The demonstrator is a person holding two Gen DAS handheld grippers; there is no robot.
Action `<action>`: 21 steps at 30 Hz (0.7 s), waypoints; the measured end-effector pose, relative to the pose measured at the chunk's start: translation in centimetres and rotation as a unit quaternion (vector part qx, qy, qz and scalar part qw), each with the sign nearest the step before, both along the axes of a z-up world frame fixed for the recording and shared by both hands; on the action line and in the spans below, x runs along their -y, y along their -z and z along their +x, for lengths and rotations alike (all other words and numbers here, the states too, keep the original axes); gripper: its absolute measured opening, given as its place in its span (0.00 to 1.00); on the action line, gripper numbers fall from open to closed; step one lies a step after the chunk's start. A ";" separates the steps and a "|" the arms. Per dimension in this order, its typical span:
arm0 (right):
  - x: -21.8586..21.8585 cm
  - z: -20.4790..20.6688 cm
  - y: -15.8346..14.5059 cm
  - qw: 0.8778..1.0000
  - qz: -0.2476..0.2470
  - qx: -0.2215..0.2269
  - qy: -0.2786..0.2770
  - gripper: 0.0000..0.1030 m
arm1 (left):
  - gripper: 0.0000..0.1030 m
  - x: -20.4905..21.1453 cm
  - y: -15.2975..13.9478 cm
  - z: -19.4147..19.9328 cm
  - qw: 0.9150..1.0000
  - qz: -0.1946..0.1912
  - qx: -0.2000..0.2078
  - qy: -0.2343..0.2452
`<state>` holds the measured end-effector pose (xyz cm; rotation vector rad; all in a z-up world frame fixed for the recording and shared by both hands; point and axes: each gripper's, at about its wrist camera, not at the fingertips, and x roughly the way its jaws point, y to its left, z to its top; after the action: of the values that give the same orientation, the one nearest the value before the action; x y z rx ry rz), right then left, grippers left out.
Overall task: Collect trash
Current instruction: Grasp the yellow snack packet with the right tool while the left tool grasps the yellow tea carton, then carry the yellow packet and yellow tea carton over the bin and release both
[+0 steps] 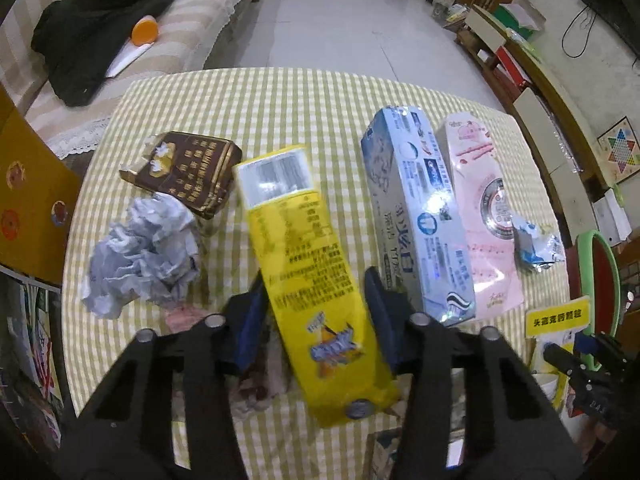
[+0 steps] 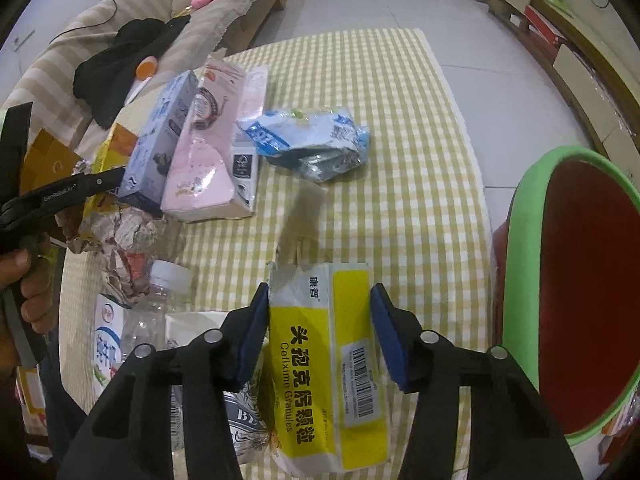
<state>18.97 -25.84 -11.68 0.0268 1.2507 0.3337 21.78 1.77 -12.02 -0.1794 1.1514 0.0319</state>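
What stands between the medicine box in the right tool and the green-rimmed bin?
Nothing visible. The medicine box sits between the right tool's pads, and only bare checked cloth lies between it and the bin beside it.

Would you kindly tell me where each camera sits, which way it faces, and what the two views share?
Left wrist: rides the left tongs, looking steeply down at the yellow carton between its fingers on the checked tablecloth; the right tongs show at the right edge.
Right wrist: rides the right tongs, looking down at the yellow medicine box between its fingers, beside the green-rimmed bin; the left tongs and a hand show left.
Shared: tablecloth, blue toothpaste box, pink box, bin.
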 end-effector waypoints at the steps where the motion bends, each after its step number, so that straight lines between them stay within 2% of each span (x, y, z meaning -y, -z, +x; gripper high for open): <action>1: 0.0 -0.1 -0.5 1.000 0.003 0.006 -0.001 0.45 | 0.37 -0.1 -0.3 -0.3 1.000 -0.002 0.005 -0.001; 13: -0.3 -1.7 -5.1 0.997 0.013 0.074 -0.019 0.45 | 0.37 -1.1 -6.0 -3.4 0.997 -0.021 0.068 -0.001; 21: 0.1 -2.6 -8.3 0.994 0.043 0.103 -0.014 0.45 | 0.37 0.7 -10.8 -5.8 0.993 0.000 0.111 0.028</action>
<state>16.35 -25.97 -3.37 0.0467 1.0318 0.4047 16.01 1.12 -1.22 -0.1477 0.9344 -0.0369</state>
